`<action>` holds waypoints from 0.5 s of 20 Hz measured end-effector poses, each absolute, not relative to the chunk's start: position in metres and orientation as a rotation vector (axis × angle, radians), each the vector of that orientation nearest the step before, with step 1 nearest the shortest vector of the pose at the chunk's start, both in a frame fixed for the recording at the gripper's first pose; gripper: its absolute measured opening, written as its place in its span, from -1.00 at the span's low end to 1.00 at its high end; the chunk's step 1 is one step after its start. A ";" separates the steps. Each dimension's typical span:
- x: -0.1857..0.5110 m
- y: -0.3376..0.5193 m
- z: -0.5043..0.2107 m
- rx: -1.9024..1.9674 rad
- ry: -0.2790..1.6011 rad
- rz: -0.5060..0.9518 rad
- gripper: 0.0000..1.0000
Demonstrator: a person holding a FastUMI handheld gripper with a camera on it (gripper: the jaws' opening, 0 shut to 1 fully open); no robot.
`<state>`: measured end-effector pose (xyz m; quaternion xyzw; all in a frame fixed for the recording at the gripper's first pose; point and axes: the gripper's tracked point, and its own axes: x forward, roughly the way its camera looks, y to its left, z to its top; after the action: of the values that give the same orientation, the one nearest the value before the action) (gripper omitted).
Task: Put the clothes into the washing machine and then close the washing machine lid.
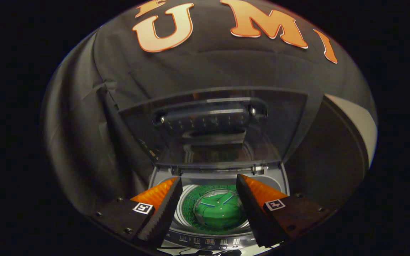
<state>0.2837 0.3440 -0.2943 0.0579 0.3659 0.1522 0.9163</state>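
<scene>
The lid (212, 128) stands raised at the far side of the washer (283, 181), a stiff, light clear panel, probably best pushed down by its top edge. The green cloth (219, 213), soft, lies in the drum. The gripper (208, 193) hangs apart, empty, above it.

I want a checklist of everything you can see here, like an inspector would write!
Surface: washing machine top, grey, control panel nearest the fingers.
Job's things: green clothes lying in the drum; lid raised upright, see-through, not yet closed.
Clutter: nothing seen.
Grippers: gripper open, fingers spread above the drum opening, holding nothing.
Cables: dark cords at the panel's near edge, too small to tell.
Surroundings: black cloth wall behind the machine.
</scene>
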 end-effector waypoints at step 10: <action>0.342 0.347 -0.206 0.101 0.582 0.318 0.97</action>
<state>0.3417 0.3471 -0.2056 0.0496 0.2857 0.1560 0.9442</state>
